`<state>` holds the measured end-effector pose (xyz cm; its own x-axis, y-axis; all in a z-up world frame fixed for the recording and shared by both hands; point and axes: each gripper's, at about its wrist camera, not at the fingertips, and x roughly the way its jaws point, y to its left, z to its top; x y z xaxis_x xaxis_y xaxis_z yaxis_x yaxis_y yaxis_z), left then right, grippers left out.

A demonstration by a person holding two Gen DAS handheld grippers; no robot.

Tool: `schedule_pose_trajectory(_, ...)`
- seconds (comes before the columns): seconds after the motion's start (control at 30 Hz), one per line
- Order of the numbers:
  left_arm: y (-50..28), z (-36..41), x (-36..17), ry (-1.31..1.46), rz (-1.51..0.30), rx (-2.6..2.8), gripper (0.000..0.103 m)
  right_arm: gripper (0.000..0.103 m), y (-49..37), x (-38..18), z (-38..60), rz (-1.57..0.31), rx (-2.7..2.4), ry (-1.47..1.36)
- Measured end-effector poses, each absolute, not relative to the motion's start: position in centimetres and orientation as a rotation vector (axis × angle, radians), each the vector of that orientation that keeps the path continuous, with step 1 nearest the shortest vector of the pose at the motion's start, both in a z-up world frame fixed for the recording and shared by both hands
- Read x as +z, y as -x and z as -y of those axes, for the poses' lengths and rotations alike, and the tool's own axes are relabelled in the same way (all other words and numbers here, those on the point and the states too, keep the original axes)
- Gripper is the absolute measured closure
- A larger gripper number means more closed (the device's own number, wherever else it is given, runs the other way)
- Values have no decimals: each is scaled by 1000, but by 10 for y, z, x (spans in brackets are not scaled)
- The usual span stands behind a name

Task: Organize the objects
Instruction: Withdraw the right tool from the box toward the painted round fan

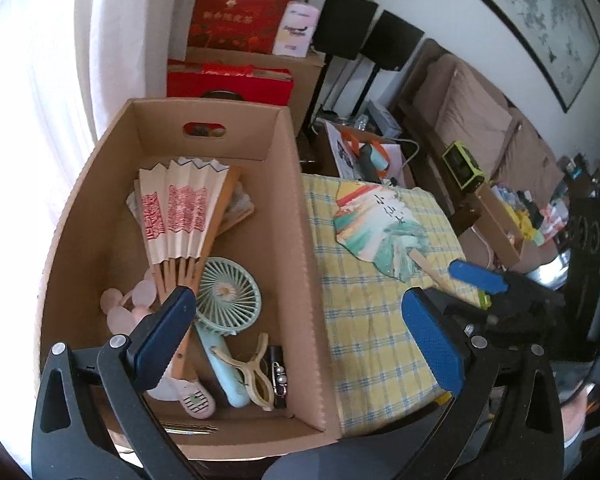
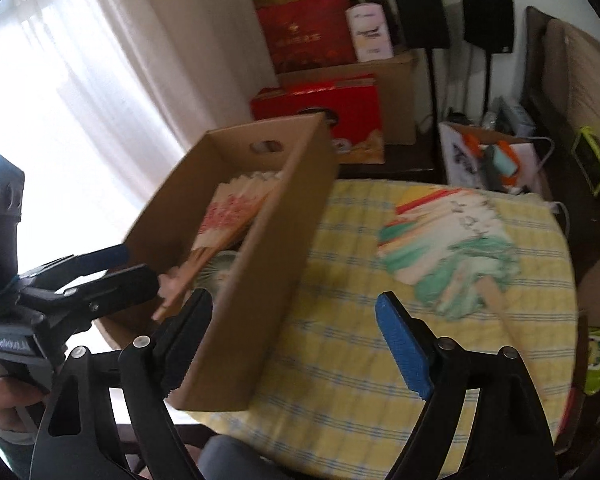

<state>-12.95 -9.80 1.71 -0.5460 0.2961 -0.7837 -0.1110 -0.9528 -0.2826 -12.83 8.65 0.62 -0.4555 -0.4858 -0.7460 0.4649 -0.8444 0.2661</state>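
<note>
Now both grippers hang over the table with nothing between their fingers. Left gripper [image 1: 296, 328] has its 2 blue pads spread wide above the near end of the cardboard box [image 1: 300, 240]; right gripper [image 2: 292, 344] is likewise wide apart, straddling the box's near right corner. Inside the box lie a folding paper fan [image 1: 176, 216] with red print, a mint handheld fan [image 1: 228, 300], a pink fan [image 1: 124, 308], a beige clip [image 1: 260, 376] and other small items. Right of the box, a painted flat fan [image 1: 376, 228] rests on the yellow checked tablecloth [image 1: 372, 340].
</note>
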Motion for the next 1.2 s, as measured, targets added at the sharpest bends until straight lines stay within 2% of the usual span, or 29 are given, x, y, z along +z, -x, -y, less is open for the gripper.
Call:
schedule_pose_trajectory(0.33, 123, 58, 19, 1319, 205, 2580, 0, 14, 124, 9, -116, -58, -2360, -1174)
schedule_pose_trajectory(0.5, 121, 38, 19, 1308, 161, 2575, 0, 9, 126, 6, -134, -47, -2380, -1192)
schedule_pose_trajectory(0.9, 127, -11, 4, 1321, 101, 2512, 0, 8, 136, -4, -187, 5, -2440, -1242)
schedule_pose_trajectory(1.2, 144, -41, -22, 1349, 181, 2419, 0, 8, 153, -26, -230, 48, -2490, -1304)
